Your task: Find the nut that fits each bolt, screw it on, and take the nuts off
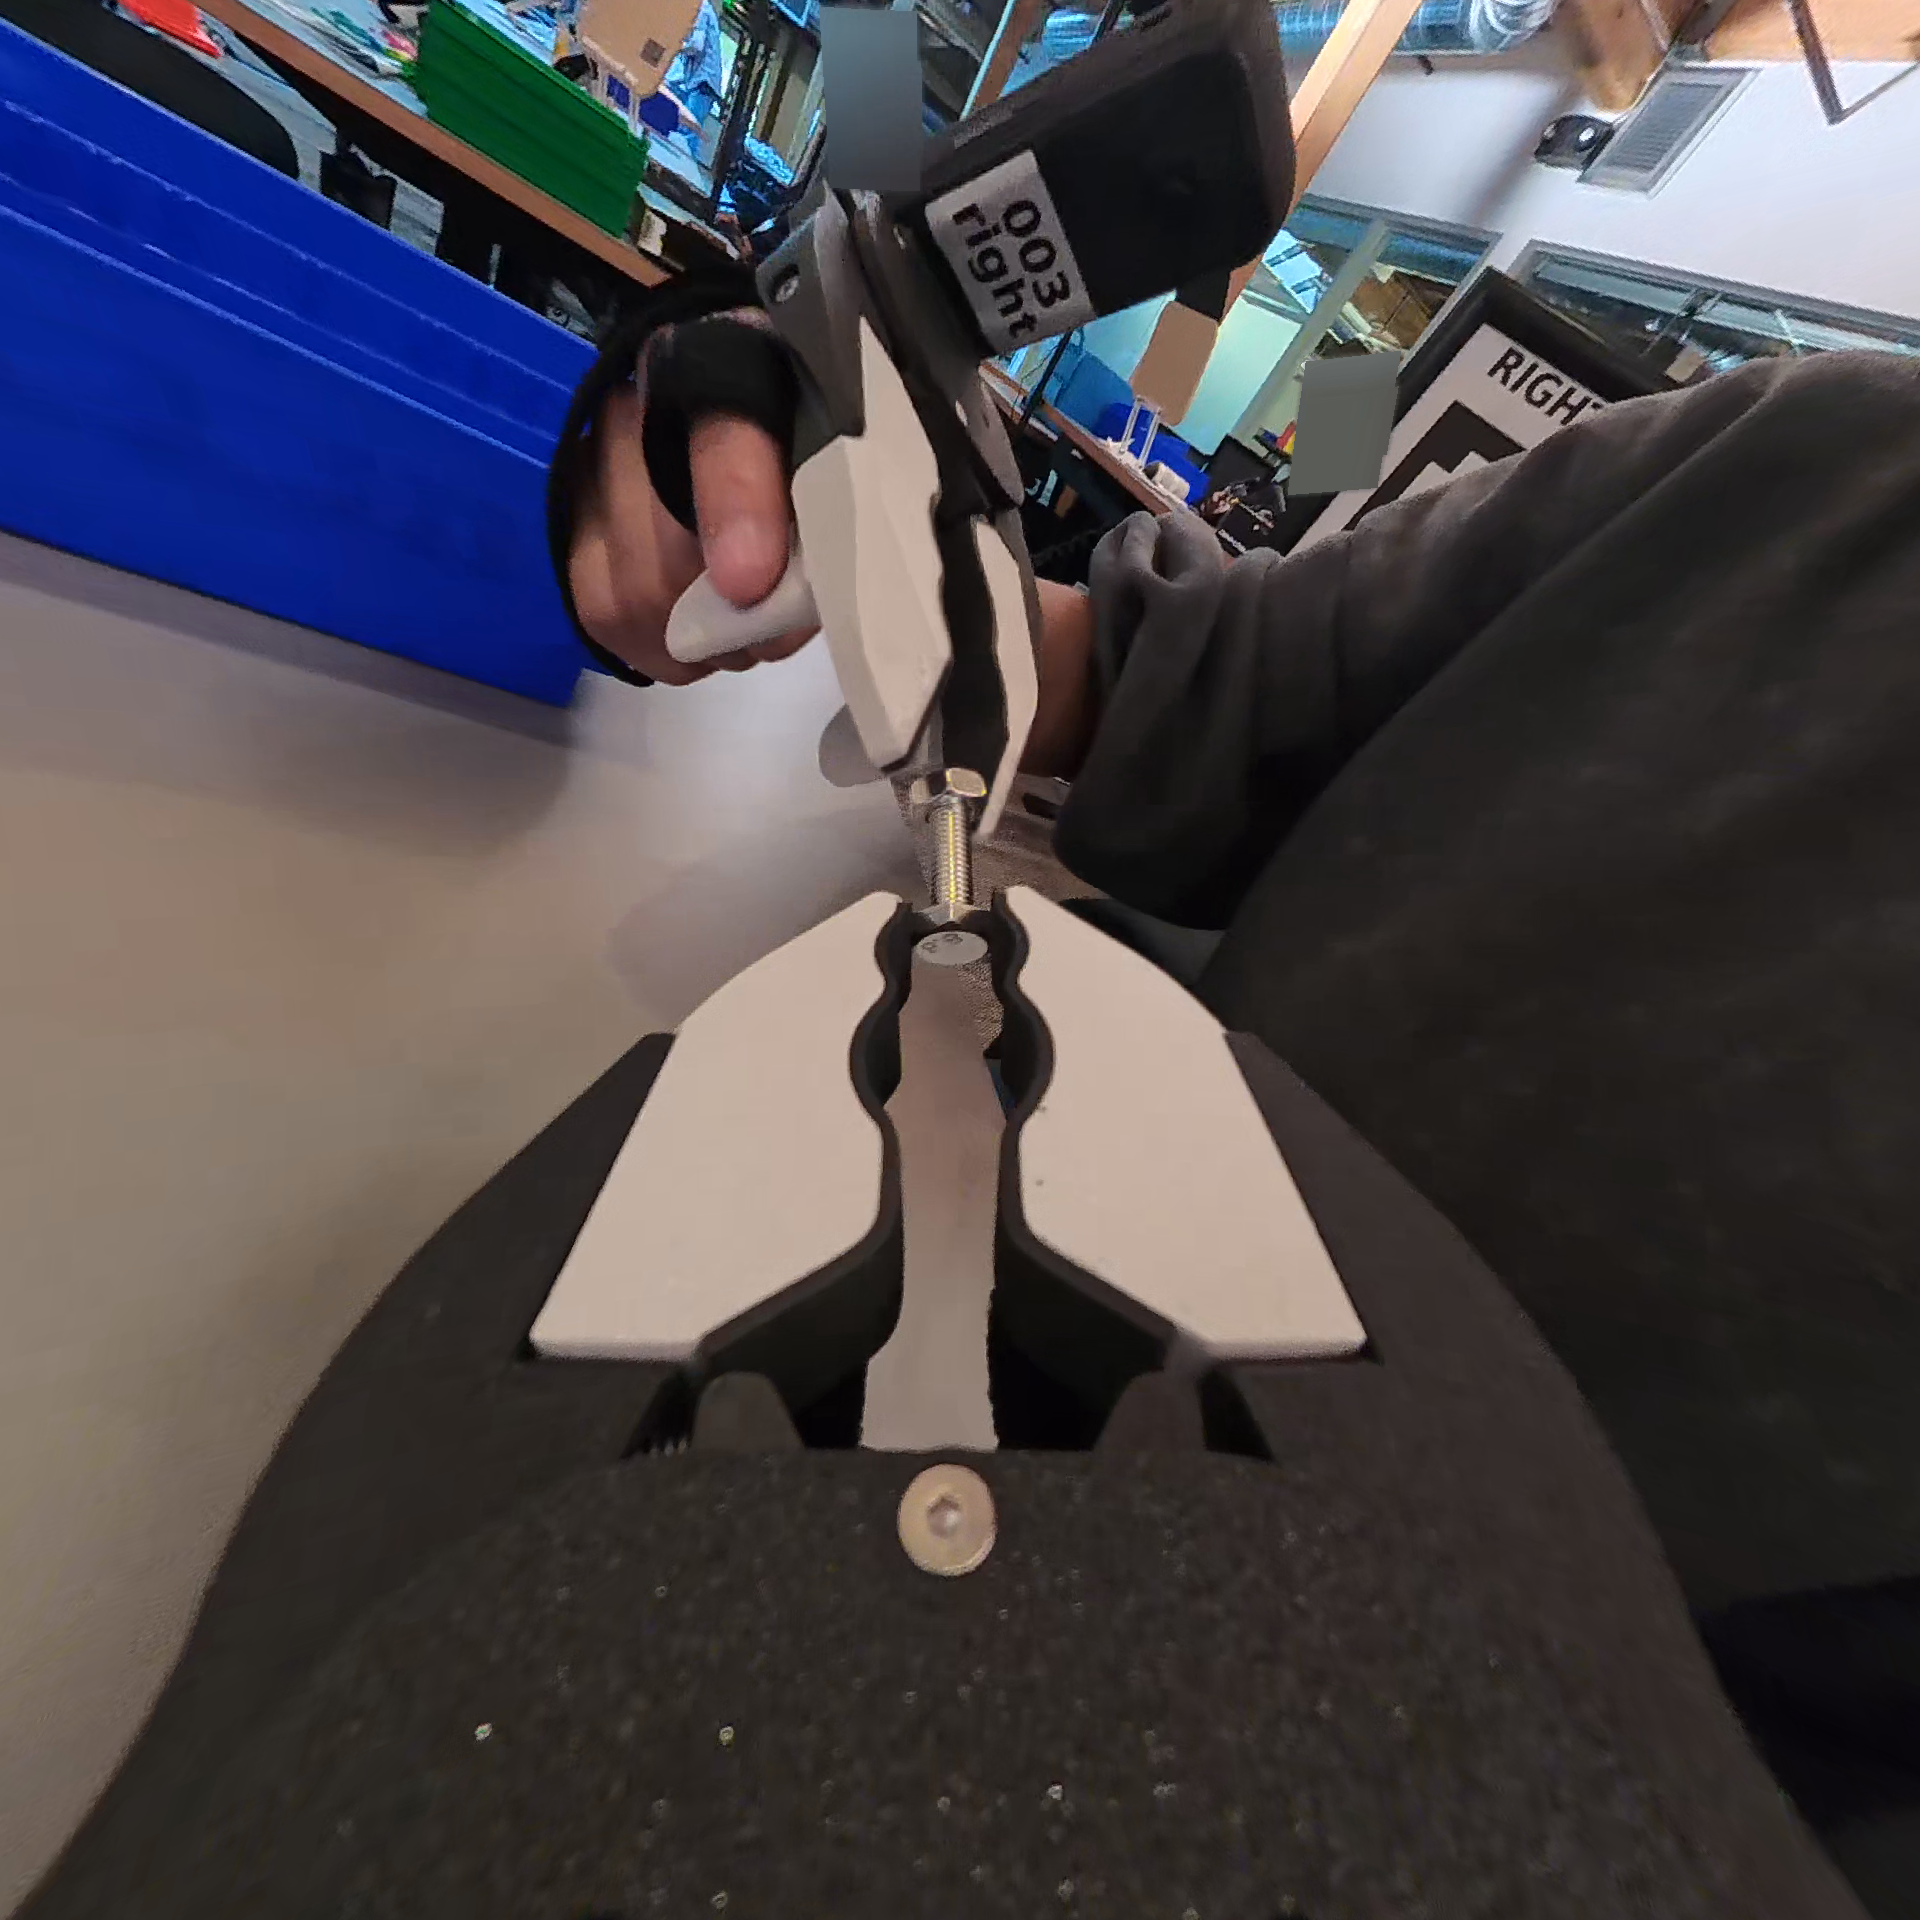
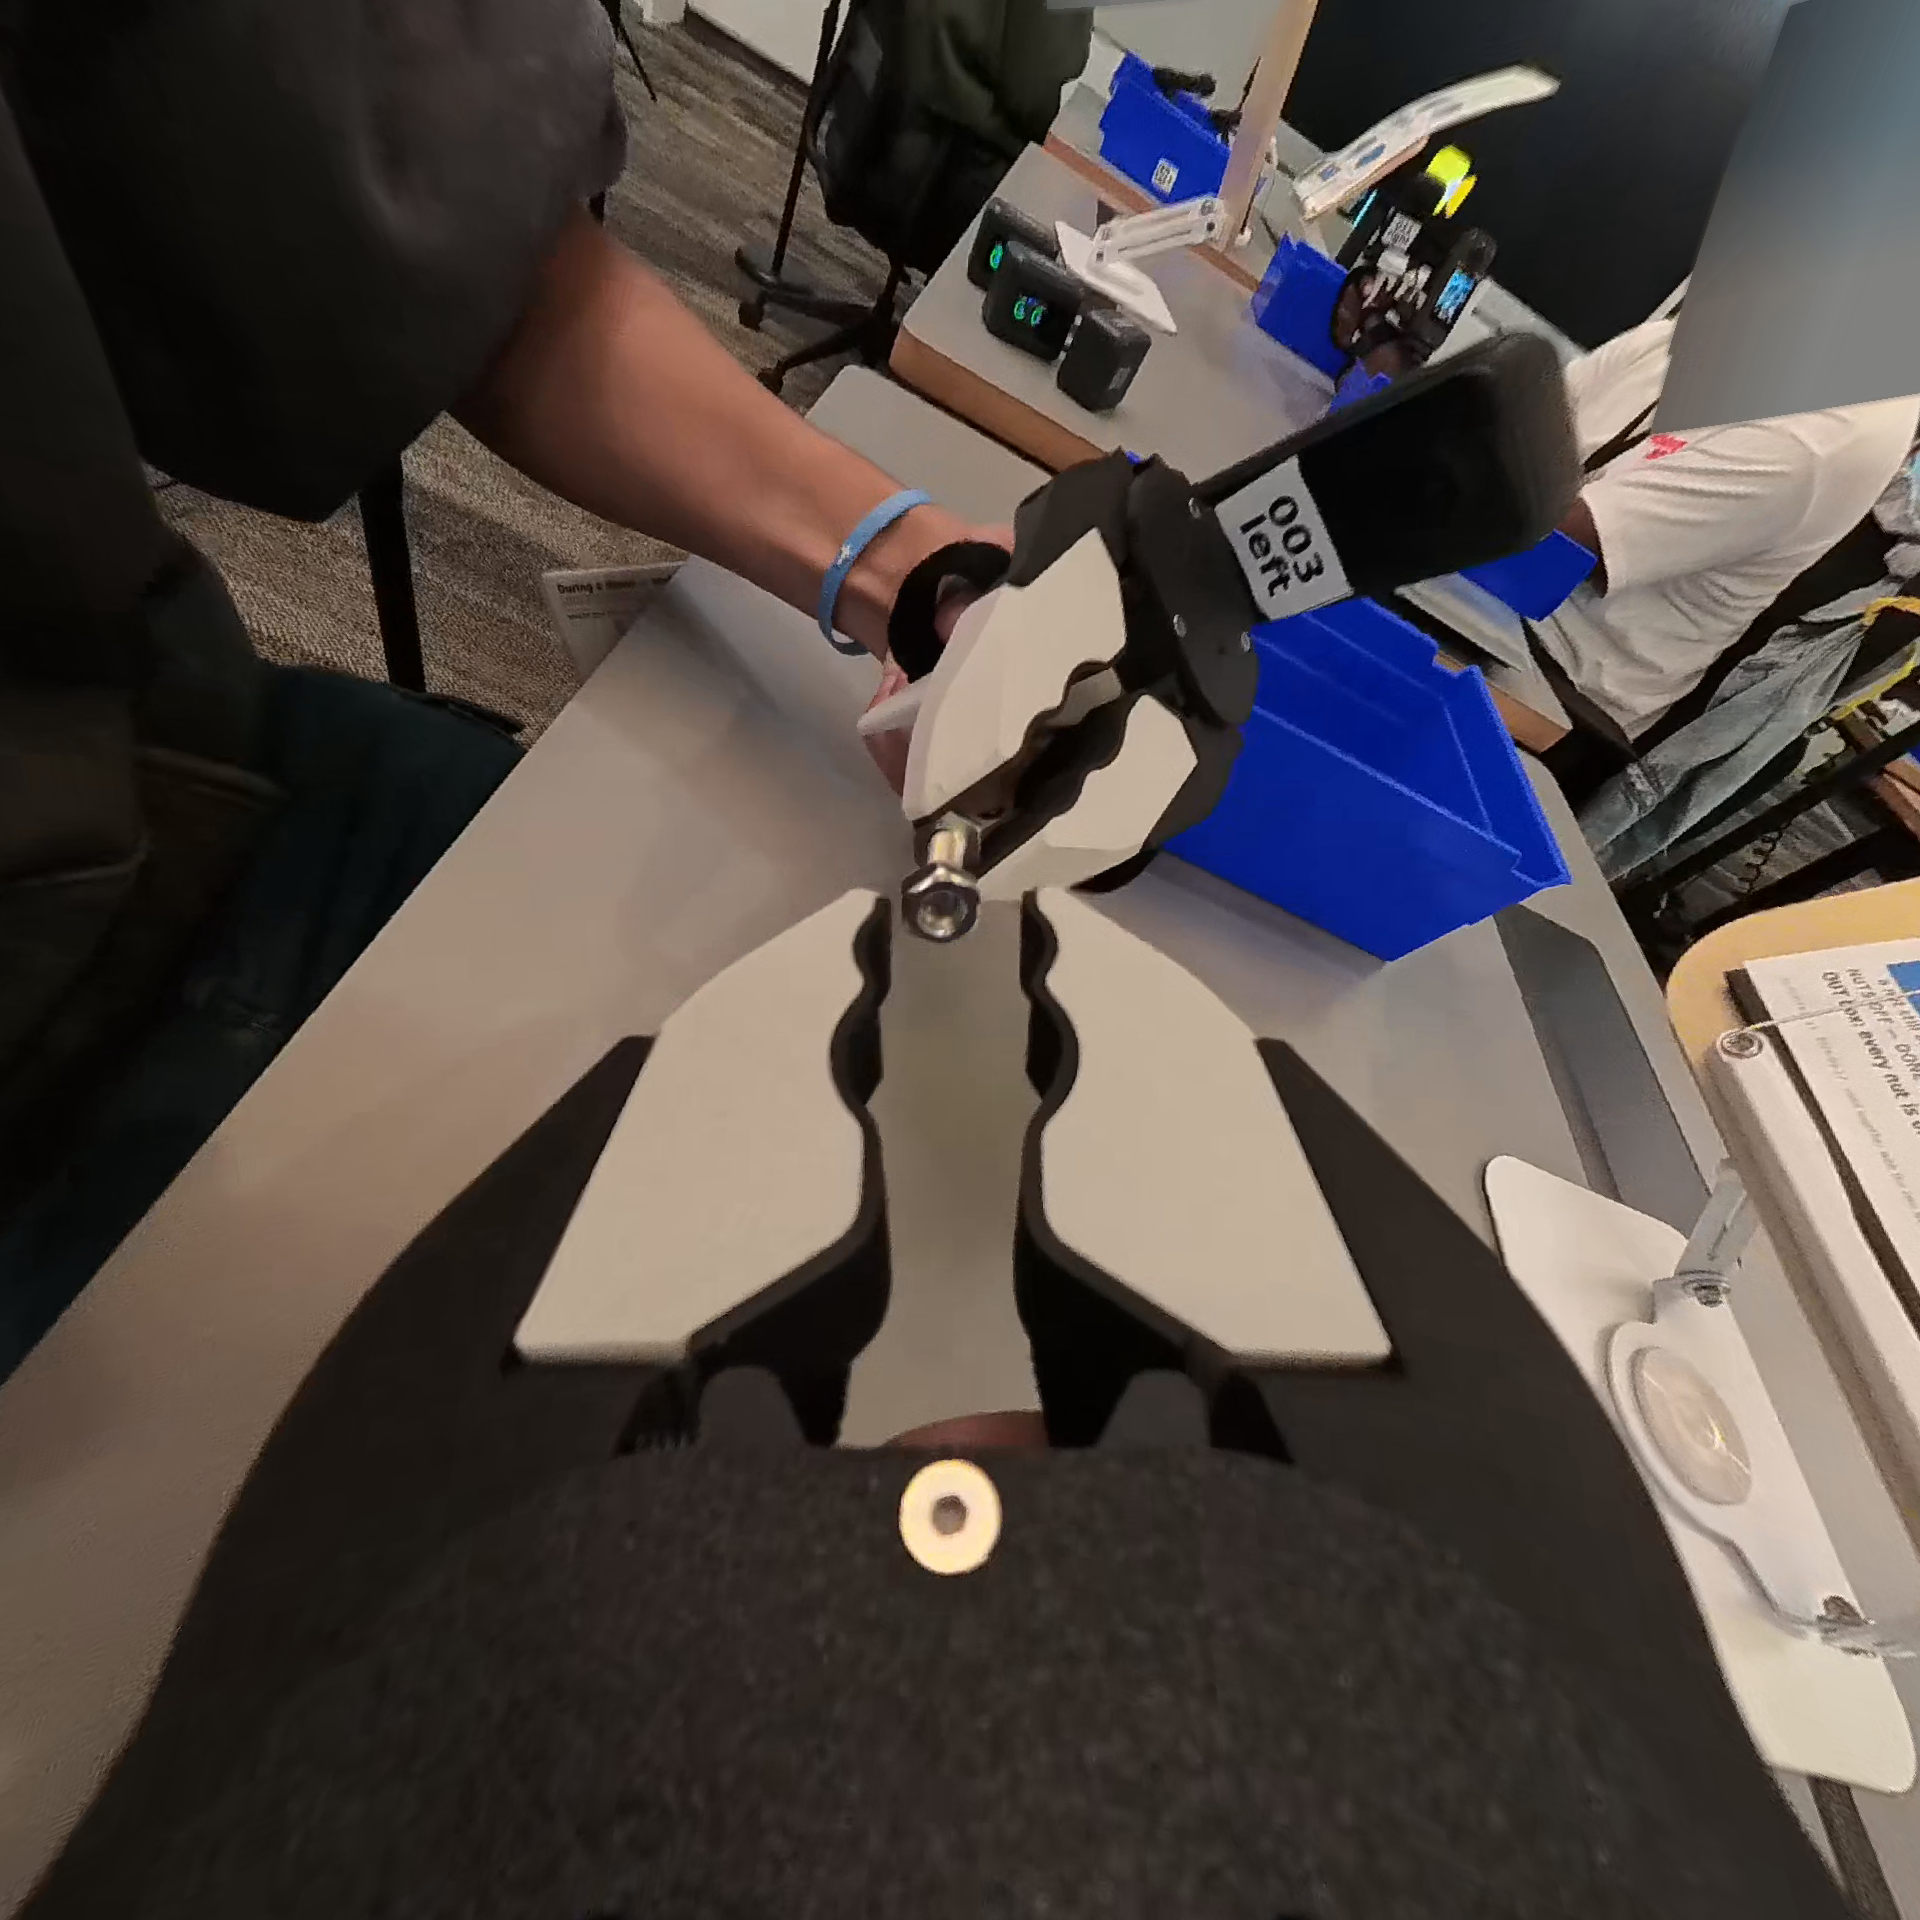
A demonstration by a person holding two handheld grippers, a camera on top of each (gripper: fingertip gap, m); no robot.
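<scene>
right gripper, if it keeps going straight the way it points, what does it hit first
Probably the nut on the bolt that the left gripper holds; it sits just off the right gripper fingertips, though depth is unclear.

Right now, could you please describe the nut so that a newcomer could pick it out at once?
Start at the blue bin on the grey table; just in front of it the left gripper clamps a silver bolt by its head. The nut is the small hexagonal ring on the bolt's free threaded end, between the right gripper's open tips.
</scene>
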